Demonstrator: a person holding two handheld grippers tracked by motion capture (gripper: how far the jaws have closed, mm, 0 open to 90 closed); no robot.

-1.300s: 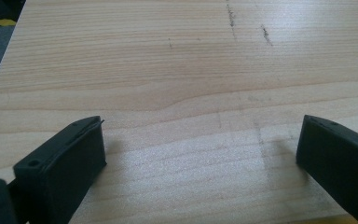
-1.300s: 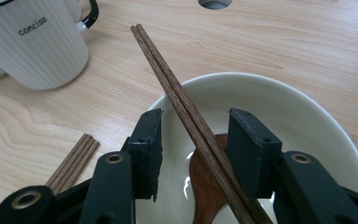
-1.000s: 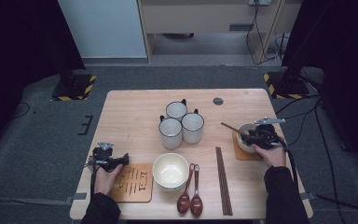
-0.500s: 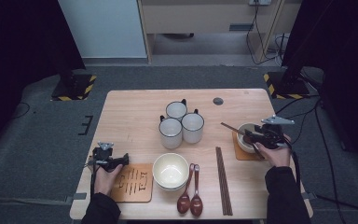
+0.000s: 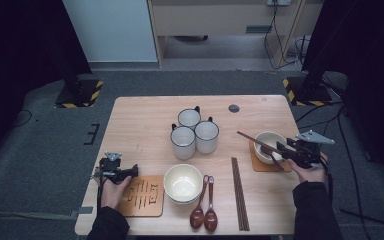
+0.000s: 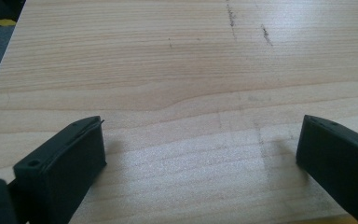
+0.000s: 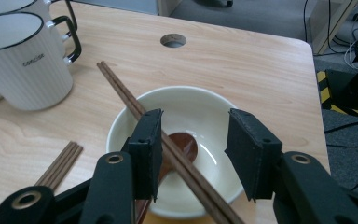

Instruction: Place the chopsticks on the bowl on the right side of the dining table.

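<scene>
A small cream bowl (image 7: pixel 186 140) (image 5: pixel 270 145) stands on an orange coaster (image 5: pixel 260 164) at the table's right. A brown spoon (image 7: pixel 182 144) lies in it, and a pair of brown chopsticks (image 7: pixel 135 109) (image 5: pixel 255 142) rests slantwise across its rim. My right gripper (image 7: pixel 196 119) (image 5: pixel 289 148) hovers at the bowl's near-right side. Its jaws have just been closing; the chopsticks pass between them close to the left jaw, with a gap to the right jaw, so nothing is pinched. My left gripper (image 6: pixel 200 126) (image 5: pixel 132 171) is open over bare wood at the front left.
Three white mugs (image 5: pixel 195 132) cluster mid-table. A larger cream bowl (image 5: pixel 182 182) sits at the front, with two brown spoons (image 5: pixel 204 212) and another chopstick pair (image 5: pixel 239 192) to its right and a patterned coaster (image 5: pixel 142 195) to its left. A cable hole (image 5: pixel 234 108) marks the far side.
My right gripper has drawn back to the right and a little up from the bowl. The chopsticks stay across the rim. The left hand has kept still.
</scene>
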